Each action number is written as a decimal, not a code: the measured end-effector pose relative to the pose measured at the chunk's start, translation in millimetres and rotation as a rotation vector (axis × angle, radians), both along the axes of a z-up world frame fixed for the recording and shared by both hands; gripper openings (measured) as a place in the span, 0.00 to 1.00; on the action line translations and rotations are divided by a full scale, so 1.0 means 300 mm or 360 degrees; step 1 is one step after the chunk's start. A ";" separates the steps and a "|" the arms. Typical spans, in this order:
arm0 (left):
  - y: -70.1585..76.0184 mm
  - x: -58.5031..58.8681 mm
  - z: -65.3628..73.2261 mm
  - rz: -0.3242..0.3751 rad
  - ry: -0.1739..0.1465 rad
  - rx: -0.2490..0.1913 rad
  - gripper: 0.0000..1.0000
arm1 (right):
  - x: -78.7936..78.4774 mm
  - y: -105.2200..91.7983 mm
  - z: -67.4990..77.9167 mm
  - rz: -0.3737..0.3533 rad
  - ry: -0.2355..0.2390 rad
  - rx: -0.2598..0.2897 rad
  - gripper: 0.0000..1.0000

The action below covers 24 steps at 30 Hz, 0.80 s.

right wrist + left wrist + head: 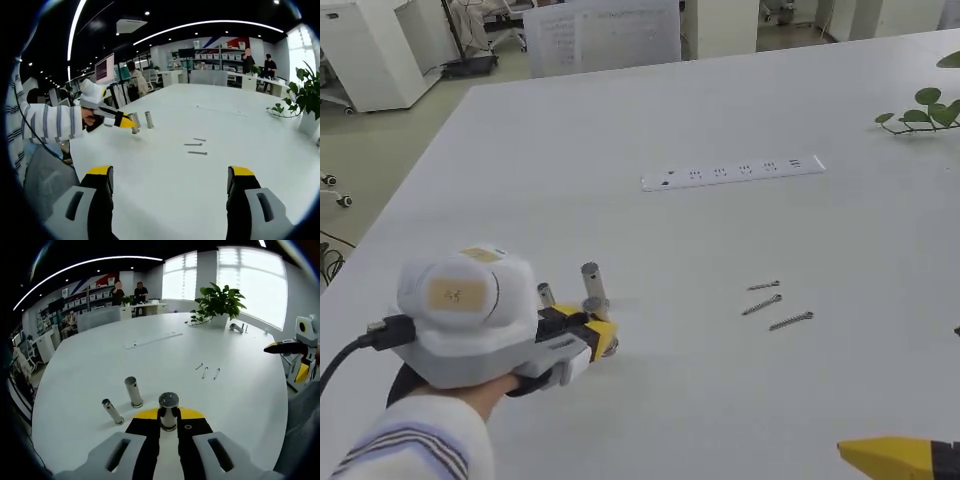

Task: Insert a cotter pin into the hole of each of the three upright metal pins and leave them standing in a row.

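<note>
Three short metal pins stand near the table's left side. My left gripper [602,332] is shut on the nearest metal pin [168,410], its jaws pressed against the pin's lower half. The second pin [133,391] and third pin [112,411] stand free just beyond it, and appear in the head view as a taller pin [590,278] and a smaller pin [546,294]. Three cotter pins [764,303] lie loose on the table to the right, apart from the pins. My right gripper [170,186] is open, hovering empty above the near right table edge.
A white power strip [733,172] lies flat further back on the white table [670,230]. A potted plant [217,300] stands at the far right, with small metal items beside it. People, desks and shelves are in the room behind.
</note>
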<state>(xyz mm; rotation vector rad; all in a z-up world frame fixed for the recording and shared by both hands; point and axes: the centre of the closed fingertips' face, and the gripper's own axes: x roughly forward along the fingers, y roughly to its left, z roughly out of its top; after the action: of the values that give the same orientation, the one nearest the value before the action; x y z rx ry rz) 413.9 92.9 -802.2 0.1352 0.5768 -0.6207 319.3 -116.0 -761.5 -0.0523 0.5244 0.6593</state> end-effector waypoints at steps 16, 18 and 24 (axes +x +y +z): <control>-0.022 -0.060 0.017 -0.0190 0.0015 0.0000 0.10 | -0.005 0.001 -0.003 0.0001 0.0007 0.0000 0.96; -0.023 -0.066 0.016 -0.0194 0.0013 0.0009 0.10 | -0.005 0.002 -0.003 0.0001 0.0006 -0.0001 0.96; -0.028 -0.085 0.025 -0.0261 0.0002 0.0018 0.10 | -0.007 0.001 -0.005 0.0000 0.0013 -0.0002 0.96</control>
<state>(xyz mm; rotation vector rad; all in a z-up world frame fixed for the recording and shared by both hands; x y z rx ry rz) 388.3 84.6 -794.8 0.1940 0.5744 -0.7764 317.1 -115.8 -763.0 -0.0510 0.5330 0.6593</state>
